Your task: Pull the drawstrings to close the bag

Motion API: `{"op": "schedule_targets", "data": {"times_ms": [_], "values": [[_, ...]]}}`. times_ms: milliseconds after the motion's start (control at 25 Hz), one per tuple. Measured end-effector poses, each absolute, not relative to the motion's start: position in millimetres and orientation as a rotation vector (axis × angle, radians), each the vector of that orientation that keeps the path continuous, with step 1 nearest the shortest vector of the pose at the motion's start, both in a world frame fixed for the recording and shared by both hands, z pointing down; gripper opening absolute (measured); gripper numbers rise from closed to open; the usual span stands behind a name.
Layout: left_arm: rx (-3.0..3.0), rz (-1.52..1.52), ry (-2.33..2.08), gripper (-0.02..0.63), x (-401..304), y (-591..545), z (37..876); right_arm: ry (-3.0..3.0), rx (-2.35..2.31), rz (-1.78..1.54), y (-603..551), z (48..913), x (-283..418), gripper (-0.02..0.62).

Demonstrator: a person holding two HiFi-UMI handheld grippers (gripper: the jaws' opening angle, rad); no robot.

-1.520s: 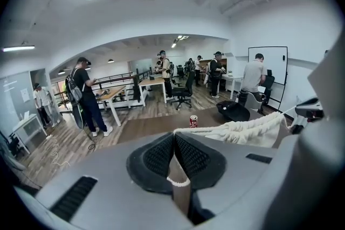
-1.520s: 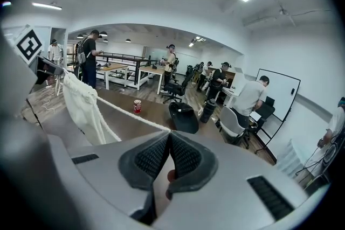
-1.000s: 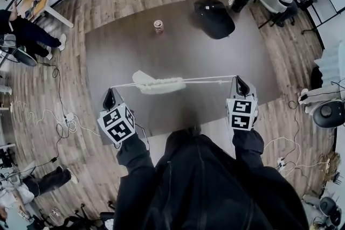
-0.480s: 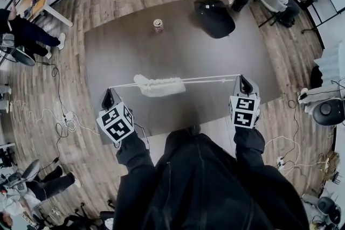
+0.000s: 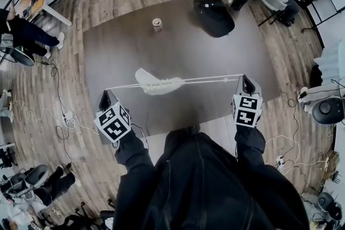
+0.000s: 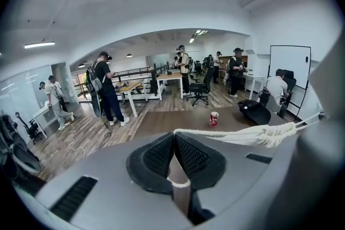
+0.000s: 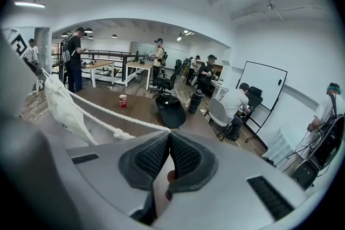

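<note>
The left gripper [image 5: 105, 97] and right gripper [image 5: 245, 81] each pinch an end of the white drawstrings [image 5: 207, 79], held wide apart so the cords pull taut. The cloth bag [image 5: 159, 85] hangs bunched between them over the dark table [image 5: 178, 46], its mouth seemingly cinched nearly shut

**A:** How's the head view set?

**B:** It's worn up high and tilted steeply down, so the brown table [image 5: 178, 46] is seen whole from above, fairly far off.

**A:** And the gripper views?

**B:** Each is mounted low right behind its own jaws and aimed along them across the tabletop. The white bag [image 5: 159, 85], red can [image 5: 157, 24] and black backpack [image 5: 214, 16] are shared by all three.
</note>
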State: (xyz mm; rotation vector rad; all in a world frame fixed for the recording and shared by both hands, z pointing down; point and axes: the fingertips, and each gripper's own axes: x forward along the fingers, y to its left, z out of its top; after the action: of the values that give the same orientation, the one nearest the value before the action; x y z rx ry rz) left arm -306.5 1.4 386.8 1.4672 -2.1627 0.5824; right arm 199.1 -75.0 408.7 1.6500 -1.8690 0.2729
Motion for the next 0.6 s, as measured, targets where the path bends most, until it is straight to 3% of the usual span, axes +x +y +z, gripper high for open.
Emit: {"op": "schedule_targets", "data": {"times_ms": [600], "values": [[1.438,0.578,-2.129,0.038,-310.7,6.3,402.1,-1.854,1.673,0.296,-78.4,415.0,216.9,0.028]]}}
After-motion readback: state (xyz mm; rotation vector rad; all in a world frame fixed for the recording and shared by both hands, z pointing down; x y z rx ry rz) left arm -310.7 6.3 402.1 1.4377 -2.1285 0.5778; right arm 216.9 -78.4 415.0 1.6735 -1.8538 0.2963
